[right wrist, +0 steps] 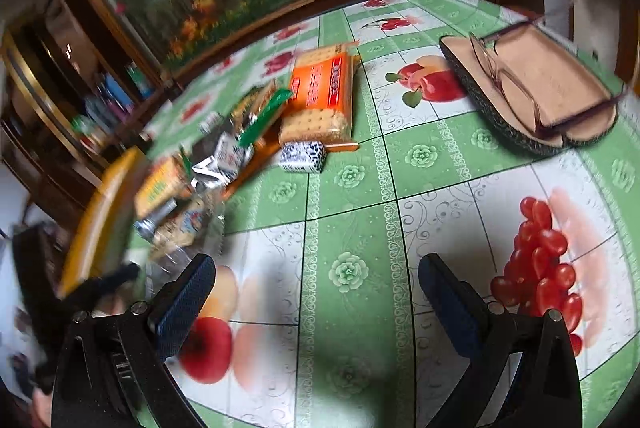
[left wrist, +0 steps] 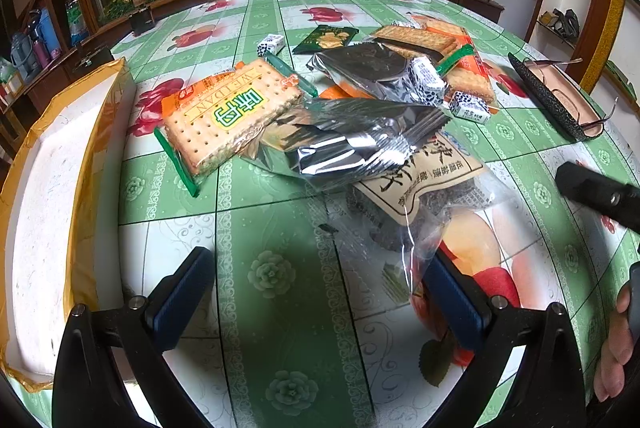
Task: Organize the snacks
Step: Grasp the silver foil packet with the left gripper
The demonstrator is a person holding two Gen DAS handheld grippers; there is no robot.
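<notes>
Both tongs, left tongs (left wrist: 320,292) and right tongs (right wrist: 316,292), gape wide and hold nothing above the worktop (left wrist: 280,268), where the snacks (left wrist: 360,107) lie heaped mid-cloth, a foam box (left wrist: 52,187) left and a glasses case (right wrist: 532,95) right.

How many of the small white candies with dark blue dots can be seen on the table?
3 in the left wrist view: one candy alone behind the cracker pack, one on the silver bag, one at the pile's right edge. More may be hidden under the wrappers.
</notes>
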